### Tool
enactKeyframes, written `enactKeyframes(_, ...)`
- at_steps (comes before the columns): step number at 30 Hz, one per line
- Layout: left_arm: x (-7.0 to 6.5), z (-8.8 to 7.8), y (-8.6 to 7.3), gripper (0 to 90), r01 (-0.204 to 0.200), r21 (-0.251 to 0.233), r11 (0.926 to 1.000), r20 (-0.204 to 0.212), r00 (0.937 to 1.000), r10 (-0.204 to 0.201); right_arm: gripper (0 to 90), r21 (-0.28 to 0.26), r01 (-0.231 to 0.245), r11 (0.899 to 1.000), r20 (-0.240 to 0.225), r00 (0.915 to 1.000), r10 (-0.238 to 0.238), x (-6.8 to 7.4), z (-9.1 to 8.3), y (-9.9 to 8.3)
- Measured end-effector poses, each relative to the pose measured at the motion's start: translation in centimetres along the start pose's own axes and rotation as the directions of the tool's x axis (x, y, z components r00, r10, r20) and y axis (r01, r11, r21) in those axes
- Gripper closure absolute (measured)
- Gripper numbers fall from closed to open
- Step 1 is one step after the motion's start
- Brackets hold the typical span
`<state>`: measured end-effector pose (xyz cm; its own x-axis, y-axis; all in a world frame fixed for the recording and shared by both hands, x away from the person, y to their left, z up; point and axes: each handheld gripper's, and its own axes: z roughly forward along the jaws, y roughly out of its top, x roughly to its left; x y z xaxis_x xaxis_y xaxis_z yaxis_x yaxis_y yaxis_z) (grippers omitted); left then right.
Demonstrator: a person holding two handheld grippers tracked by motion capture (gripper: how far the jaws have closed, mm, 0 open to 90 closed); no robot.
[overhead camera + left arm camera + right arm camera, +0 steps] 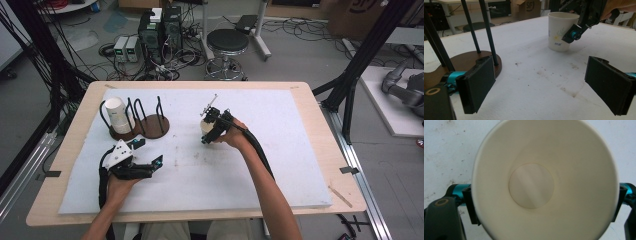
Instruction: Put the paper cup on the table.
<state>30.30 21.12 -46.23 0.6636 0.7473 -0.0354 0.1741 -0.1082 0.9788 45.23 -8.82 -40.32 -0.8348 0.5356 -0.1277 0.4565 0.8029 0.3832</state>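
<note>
An upright white paper cup (207,129) stood on the white foam mat (280,165) near the middle of the table, a little toward its far edge, with the right gripper (212,127) reaching down over it from above — its jaws straddled the cup's wall on either side, spread wide, and whether the pads touched the paper could not be told. The left gripper (145,159) rested near the table's near-left corner, jaws spread and empty, just in front of the dark wire cup rack on round brown wooden bases (145,120) — a second white paper cup (116,114) sat in its left end.
</note>
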Motion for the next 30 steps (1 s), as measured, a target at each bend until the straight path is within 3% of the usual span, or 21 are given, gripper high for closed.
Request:
enactKeyframes(9,0.0,0.0,0.0,9.3,0.002,-0.001,1.0000,0.001,1.0000,-0.002,14.9,0.018,-0.019,1.000,-0.005,0.9998,0.019,-0.2,0.0,-0.2)
enactKeyframes(16,0.0,0.0,0.0,9.3,0.002,-0.002,1.0000,0.001,1.0000,-0.002,14.9,0.009,-0.023,1.000,-0.003,0.9997,0.023,-0.2,-1.1,-1.0)
enactKeyframes(24,0.0,0.0,0.0,9.3,0.002,0.000,1.0000,-0.001,1.0000,-0.002,15.0,-0.042,-0.060,0.997,-0.007,0.9982,0.060,-0.4,-2.5,-3.3)
enactKeyframes(30,0.0,0.0,0.0,9.3,0.002,0.000,1.0000,-0.001,1.0000,-0.002,15.0,-0.124,-0.078,0.989,0.001,0.9969,0.079,-0.4,-4.3,-5.9)
